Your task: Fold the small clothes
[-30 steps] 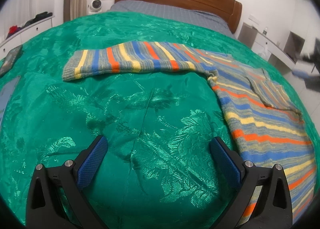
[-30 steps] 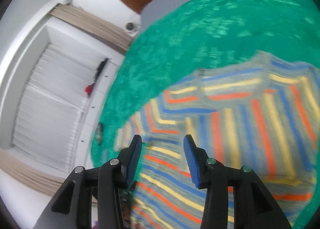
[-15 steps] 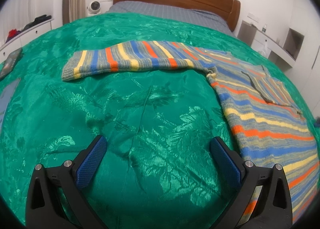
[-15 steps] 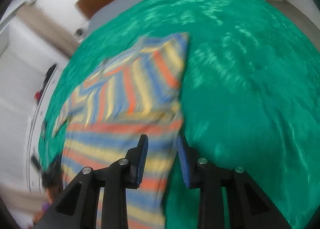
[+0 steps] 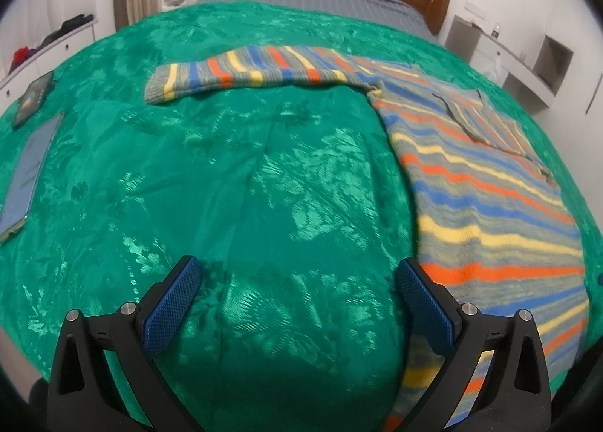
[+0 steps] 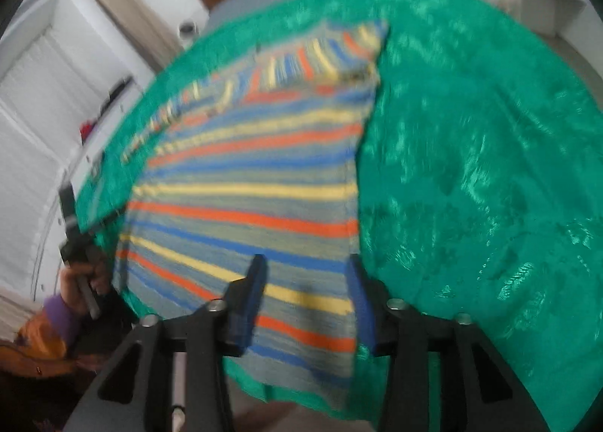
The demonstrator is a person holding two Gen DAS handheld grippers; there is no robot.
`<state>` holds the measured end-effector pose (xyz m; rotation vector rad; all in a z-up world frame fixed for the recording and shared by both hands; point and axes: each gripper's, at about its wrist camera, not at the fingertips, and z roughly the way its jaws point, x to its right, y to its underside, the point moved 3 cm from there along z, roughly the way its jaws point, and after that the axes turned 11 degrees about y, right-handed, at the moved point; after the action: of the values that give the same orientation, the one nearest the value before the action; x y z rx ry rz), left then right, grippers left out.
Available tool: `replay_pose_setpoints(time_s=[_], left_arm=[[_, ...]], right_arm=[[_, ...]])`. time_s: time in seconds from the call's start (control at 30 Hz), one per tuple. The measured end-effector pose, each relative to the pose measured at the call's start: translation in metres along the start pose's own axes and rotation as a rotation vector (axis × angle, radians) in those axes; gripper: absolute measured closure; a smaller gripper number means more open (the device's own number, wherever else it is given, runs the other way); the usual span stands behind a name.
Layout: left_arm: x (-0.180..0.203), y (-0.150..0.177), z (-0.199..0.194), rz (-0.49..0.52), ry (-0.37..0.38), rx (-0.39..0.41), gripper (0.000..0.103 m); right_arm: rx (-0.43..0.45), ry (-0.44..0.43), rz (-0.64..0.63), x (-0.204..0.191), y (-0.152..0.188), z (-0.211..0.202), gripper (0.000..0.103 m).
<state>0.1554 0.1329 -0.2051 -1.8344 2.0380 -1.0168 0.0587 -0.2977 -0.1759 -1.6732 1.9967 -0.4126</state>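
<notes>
Claws: left claw (image 5: 297, 300) spread, empty; right claw (image 6: 307, 287) opening above sweater (image 6: 256, 183), empty.

A sweater (image 5: 486, 183) lies flat on the bed (image 5: 264, 175), toward its right side, one sleeve (image 5: 241, 72) stretched out leftward across the far part. A phone (image 5: 26, 175) lies at the bed's left edge.
</notes>
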Motion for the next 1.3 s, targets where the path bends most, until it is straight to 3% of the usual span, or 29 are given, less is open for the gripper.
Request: replay_pose_setpoints(time_s=[0.13,0.3,0.37,0.43,0.53,0.63,0.7,0.73,0.77,0.8,0.83,0.9,1.0,1.13,1.23,1.3], left_arm=[[0.006,-0.021,-0.004,0.014,0.076,-0.058,0.001],[-0.026,-0.102,-0.024,-0.029,0.147,0.006,0.001],[-0.057,-0.137,-0.015,-0.085,0.137,-0.005,0.001],[-0.094,-0.16,0.003,-0.154,0.08,-0.025,0.001],[-0.149,-0.169,0.037,-0.308,0.003,-0.089,0.001],[-0.17,-0.165,0.06,-0.394,-0.002,-0.136,0.007],[-0.168,-0.164,0.065,-0.385,-0.005,-0.129,0.02],[-0.165,-0.165,0.067,-0.367,-0.015,-0.122,0.046],[-0.165,-0.167,0.069,-0.363,-0.018,-0.12,0.089],[-0.166,-0.169,0.069,-0.378,-0.007,-0.119,0.102],[-0.165,-0.172,0.066,-0.405,0.011,-0.106,0.1],[-0.156,-0.187,0.053,-0.374,-0.011,-0.059,0.1],[-0.102,-0.22,0.03,-0.207,-0.018,-0.005,0.1],[0.022,-0.257,0.014,0.087,0.066,0.022,0.1],[0.115,-0.259,0.021,0.258,0.161,0.006,0.1],[0.162,-0.251,0.038,0.314,0.236,-0.032,0.099]], right_arm=[[0.081,0.037,0.014,-0.015,0.003,0.002,0.046],[0.116,0.046,-0.054,-0.031,0.013,0.005,0.046],[0.13,0.047,-0.063,-0.034,0.015,0.006,0.046],[0.137,0.038,-0.057,-0.036,0.02,0.007,0.046],[0.125,0.022,-0.047,-0.038,0.027,0.012,0.046],[0.094,0.02,-0.059,-0.043,0.034,0.021,0.046],[0.082,0.016,-0.077,-0.047,0.036,0.024,0.046],[0.082,0.015,-0.083,-0.048,0.036,0.024,0.046],[0.085,0.013,-0.09,-0.05,0.035,0.025,0.046],[0.089,0.01,-0.093,-0.051,0.034,0.025,0.046],[0.09,0.008,-0.093,-0.051,0.034,0.025,0.046],[0.095,0.002,-0.085,-0.051,0.034,0.025,0.046],[0.111,-0.007,-0.08,-0.051,0.036,0.021,0.046],[0.128,-0.02,-0.077,-0.05,0.036,0.018,0.046],[0.12,-0.023,-0.065,-0.048,0.037,0.02,0.046],[0.123,-0.023,-0.055,-0.045,0.038,0.02,0.046]])
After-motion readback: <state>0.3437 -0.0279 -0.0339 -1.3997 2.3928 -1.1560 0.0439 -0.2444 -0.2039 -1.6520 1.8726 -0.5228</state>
